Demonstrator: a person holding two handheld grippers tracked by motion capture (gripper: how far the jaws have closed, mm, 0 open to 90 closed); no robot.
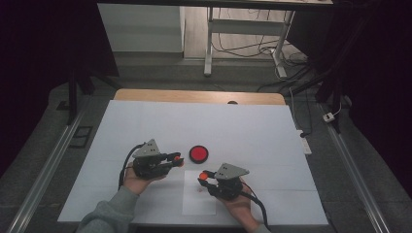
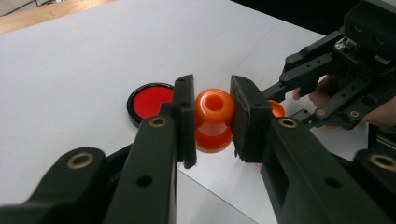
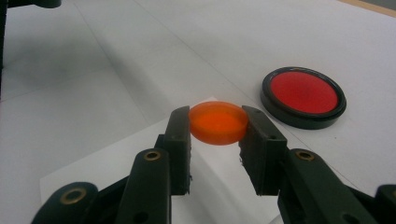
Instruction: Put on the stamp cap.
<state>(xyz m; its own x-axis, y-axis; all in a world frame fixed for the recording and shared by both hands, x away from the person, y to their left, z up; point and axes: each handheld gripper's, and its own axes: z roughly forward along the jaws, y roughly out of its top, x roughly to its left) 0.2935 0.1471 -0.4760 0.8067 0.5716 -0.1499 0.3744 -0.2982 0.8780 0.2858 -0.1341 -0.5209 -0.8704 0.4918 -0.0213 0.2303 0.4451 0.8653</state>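
My left gripper [image 1: 178,159] [image 2: 214,121] is shut on an orange spool-shaped piece [image 2: 214,119] with a hole in its top, held just above the white sheet. An orange round cap [image 3: 218,122] is clamped between the jaws of my right gripper [image 1: 203,176] [image 3: 217,135], to the right of and nearer than the left one. The two grippers point toward each other, a short gap apart. In the left gripper view the right gripper [image 2: 275,105] shows farther off with the cap [image 2: 276,108] at its tip. A red disc in a black rim [image 1: 198,153] [image 2: 150,102] [image 3: 303,96] lies flat just beyond both.
A white sheet [image 1: 233,131] covers the wooden table [image 1: 145,94]. A smaller white paper [image 1: 199,204] lies under the right gripper. A person's hands and grey sleeve [image 1: 109,213] come in from the bottom. Metal rails run along both sides; desk legs and cables stand beyond.
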